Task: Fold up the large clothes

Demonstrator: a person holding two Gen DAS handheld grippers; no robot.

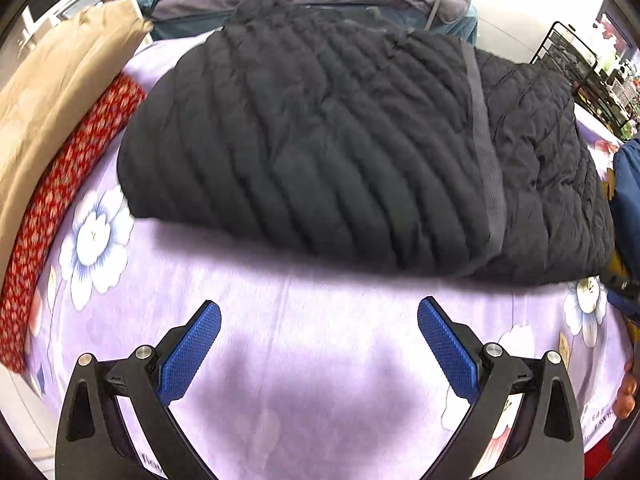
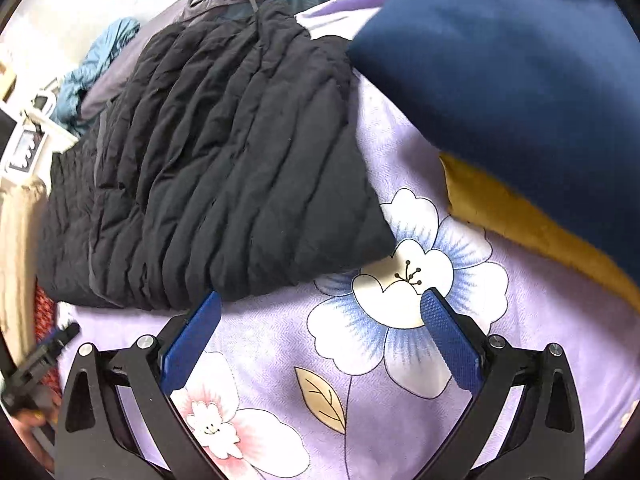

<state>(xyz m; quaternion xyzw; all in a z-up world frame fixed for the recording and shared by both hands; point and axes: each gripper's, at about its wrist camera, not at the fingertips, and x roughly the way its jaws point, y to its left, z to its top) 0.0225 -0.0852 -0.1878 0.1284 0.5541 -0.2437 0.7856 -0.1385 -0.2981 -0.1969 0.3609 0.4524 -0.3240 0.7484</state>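
The left gripper (image 1: 319,320) is hovering with its jaws spread wide and nothing between them, over the lilac flowered blanket (image 1: 304,344). The right gripper (image 2: 321,312) is gaping just as wide and empty, its left finger (image 2: 200,328) sitting just beside the hem of the black quilted jacket (image 2: 224,168). Ahead of both, the jacket (image 1: 320,148) is lying folded. Beyond the right claw, to its right, a navy cushion (image 2: 508,60) is overlapping a mustard one (image 2: 520,220).

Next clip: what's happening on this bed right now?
A person is folding a black quilted jacket on a lilac floral bedspread. The jacket lies folded over itself. The left hand-held gripper and the right hand-held gripper are both open, holding nothing, just short of its near edge. A navy garment lies alongside.
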